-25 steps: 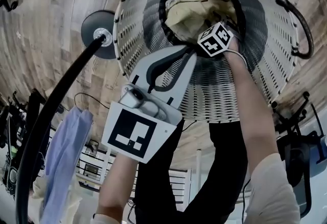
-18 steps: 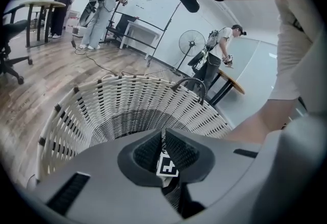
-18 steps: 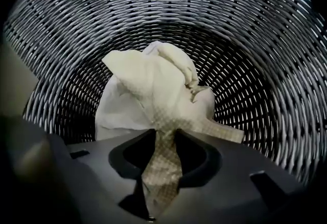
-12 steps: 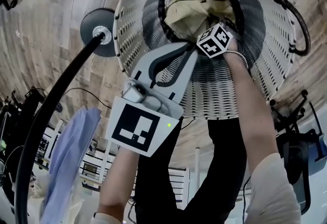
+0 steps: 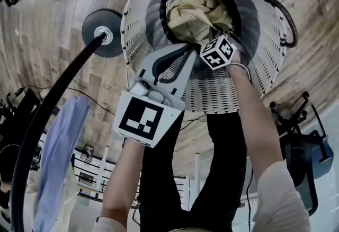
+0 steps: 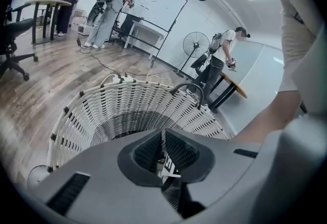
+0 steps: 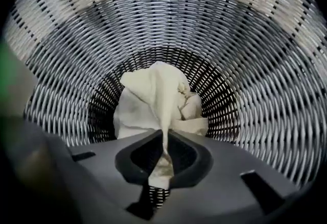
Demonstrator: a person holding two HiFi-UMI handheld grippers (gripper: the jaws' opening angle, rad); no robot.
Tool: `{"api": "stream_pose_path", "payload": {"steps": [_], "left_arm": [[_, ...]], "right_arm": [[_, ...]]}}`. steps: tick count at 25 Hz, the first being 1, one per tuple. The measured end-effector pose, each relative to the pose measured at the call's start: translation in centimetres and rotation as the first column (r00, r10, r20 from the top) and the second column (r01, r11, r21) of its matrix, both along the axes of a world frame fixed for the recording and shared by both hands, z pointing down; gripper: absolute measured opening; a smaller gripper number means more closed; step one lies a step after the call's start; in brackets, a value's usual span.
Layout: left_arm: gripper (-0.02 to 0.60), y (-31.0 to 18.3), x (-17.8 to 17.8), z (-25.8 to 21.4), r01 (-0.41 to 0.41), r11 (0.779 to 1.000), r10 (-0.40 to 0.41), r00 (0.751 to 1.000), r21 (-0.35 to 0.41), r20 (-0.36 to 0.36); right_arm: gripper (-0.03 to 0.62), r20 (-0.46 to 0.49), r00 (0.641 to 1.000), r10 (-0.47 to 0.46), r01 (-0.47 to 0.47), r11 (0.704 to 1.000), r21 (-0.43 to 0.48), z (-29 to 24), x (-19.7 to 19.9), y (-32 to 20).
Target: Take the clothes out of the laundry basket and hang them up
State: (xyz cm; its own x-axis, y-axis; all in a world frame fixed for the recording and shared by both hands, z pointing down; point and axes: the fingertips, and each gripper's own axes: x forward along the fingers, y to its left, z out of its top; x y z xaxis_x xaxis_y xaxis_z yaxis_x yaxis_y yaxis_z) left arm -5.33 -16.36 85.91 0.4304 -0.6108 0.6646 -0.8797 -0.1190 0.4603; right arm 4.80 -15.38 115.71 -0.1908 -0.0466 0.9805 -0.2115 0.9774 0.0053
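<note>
A white woven laundry basket (image 5: pixel 132 19) stands on the wood floor below me. A crumpled cream garment (image 5: pixel 193 8) lies at its bottom. My right gripper (image 5: pixel 211 35) reaches down inside the basket. Its jaws have just been closing and are now shut on a fold of the cream garment (image 7: pixel 153 100), which is drawn up in a peak between the right gripper's (image 7: pixel 164 154) pads. My left gripper (image 5: pixel 188 51) hovers over the near rim. In its own view the left gripper (image 6: pixel 163 149) is shut with nothing in it, above the basket wall (image 6: pixel 92 110).
A black pole (image 5: pixel 47 114) on a round base (image 5: pixel 103 32) stands left of the basket, with a light blue garment (image 5: pixel 58 157) hanging by it. A black office chair (image 5: pixel 299 151) is at the right. People, tables and a fan (image 6: pixel 194 44) stand farther off.
The right gripper has risen a little inside the basket, and the cream garment has bunched up higher beneath it. The left gripper has hardly moved.
</note>
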Motion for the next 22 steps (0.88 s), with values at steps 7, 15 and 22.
{"api": "stream_pose_path", "payload": {"steps": [7,15,22], "left_arm": [[0.038,-0.5,0.5,-3.0,-0.019,0.999,0.019,1.000,0.044,0.012],[0.038,-0.1,-0.3,-6.1,0.011,0.999,-0.013,0.999,0.041,0.030],[0.038,1.8,0.7,-8.7,-0.027,0.999,0.026,0.999,0.022,0.047]], "right_arm": [[0.031,0.034,0.999,0.031,-0.031,0.999,-0.010,-5.8,0.3,0.2],[0.031,0.084,0.996,0.006,-0.005,1.000,-0.012,-12.4,-0.5,0.3],[0.031,0.126,0.992,0.015,-0.013,1.000,-0.016,-18.1,-1.3,0.6]]}}
